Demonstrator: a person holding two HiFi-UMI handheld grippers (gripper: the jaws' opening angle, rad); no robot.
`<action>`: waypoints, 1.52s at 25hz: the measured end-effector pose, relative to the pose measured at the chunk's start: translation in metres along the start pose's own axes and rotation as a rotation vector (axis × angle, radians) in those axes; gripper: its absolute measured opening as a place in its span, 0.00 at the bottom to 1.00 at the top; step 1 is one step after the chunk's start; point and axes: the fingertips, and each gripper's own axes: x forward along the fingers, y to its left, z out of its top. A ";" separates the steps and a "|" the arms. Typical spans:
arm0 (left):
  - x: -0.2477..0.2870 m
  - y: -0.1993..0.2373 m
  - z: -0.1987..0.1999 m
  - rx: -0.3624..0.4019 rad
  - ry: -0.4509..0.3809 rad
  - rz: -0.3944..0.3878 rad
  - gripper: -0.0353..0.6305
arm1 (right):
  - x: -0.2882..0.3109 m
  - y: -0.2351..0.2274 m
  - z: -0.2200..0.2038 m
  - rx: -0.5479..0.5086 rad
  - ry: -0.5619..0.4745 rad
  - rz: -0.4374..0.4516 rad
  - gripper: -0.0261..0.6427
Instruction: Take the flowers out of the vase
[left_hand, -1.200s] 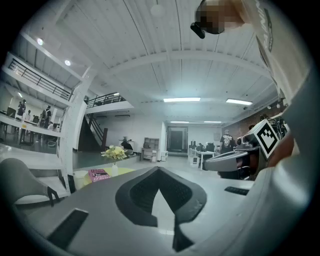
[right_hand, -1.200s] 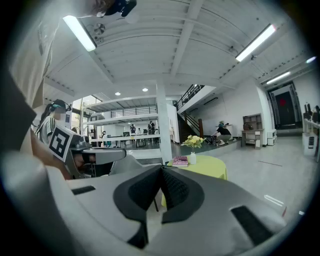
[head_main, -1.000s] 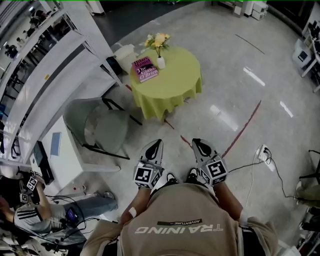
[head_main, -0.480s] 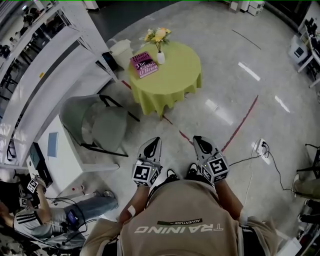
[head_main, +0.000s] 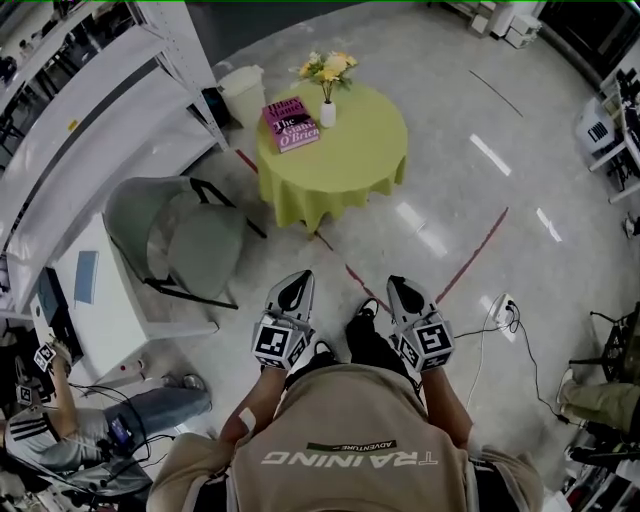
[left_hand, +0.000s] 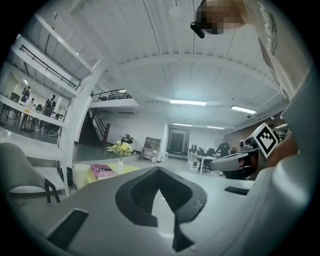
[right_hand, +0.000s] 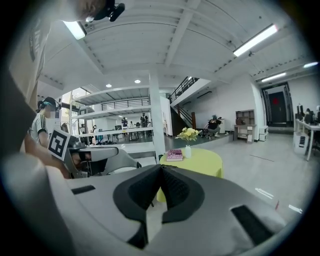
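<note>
Head view looks down on the person's shirt (head_main: 345, 440) and on two hand-held grippers. The left hand-held gripper (head_main: 296, 284) and the right hand-held gripper (head_main: 401, 290) point to 12 o'clock, side by side. Both are clenched with nothing between the jaws; each gripper view shows its pads meeting at the tip.

The flowers (head_main: 328, 66) are yellow and stand in the small white vase (head_main: 327, 113). The vase stands on the round bench (head_main: 350, 165) with a green cloth, near its 12 o'clock edge. A pink book (head_main: 290, 123) lies just beside the vase at its 9 o'clock side. Both hand-held grippers are well apart from the bench, at its 6 o'clock.

Compared with one second ago, one dark leg and shoe (head_main: 365, 322) now stand forward between the hand-held grippers, where before both shoes were close under them. The left hand-held gripper is a little more toward 10 o'clock in the picture. The grey chair (head_main: 190, 240) at 9 o'clock and the seated person (head_main: 60, 435) at 8 o'clock have slid toward the left edge. The flowers are in the vase as before.

In the right gripper view the flowers (right_hand: 189, 133) show at 12 o'clock above the jaws.
</note>
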 end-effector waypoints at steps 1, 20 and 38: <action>0.007 0.002 0.000 0.001 0.000 0.000 0.06 | 0.008 -0.004 0.002 -0.002 -0.006 0.007 0.03; 0.210 0.041 0.035 0.065 0.065 0.084 0.06 | 0.156 -0.178 0.056 -0.017 -0.021 0.165 0.03; 0.293 0.138 0.029 -0.018 0.075 0.172 0.06 | 0.278 -0.204 0.069 0.045 0.055 0.259 0.03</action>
